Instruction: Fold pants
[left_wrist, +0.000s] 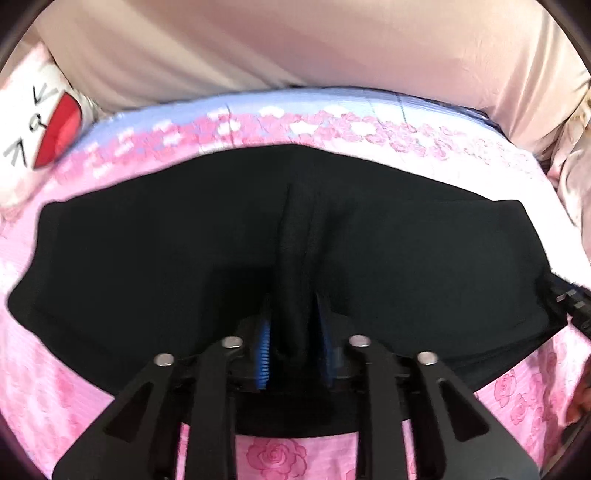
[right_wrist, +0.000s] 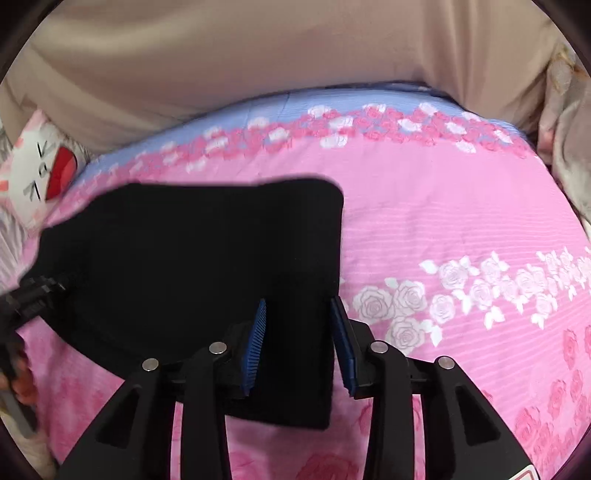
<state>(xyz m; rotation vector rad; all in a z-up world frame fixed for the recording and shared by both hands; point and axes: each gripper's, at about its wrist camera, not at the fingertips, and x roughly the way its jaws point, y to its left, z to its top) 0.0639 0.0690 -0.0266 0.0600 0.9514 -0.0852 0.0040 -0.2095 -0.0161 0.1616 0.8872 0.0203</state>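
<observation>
Left wrist view: left gripper (left_wrist: 293, 343) pinches a ridge of the black pants (left_wrist: 184, 251), probably to lift a fold; right gripper (right_wrist: 299, 343) straddles their edge, parted, on the pink bedsheet (right_wrist: 443, 206).

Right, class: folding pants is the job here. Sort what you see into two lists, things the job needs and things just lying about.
Part of the job:
- black pants
- left gripper, fingers pinching a ridge of the fabric
- right gripper, fingers astride the pants' edge, apart

Just lying about:
- pink rose bedsheet, the surface underneath
- white plush toy with red mouth
- beige curtain
</observation>
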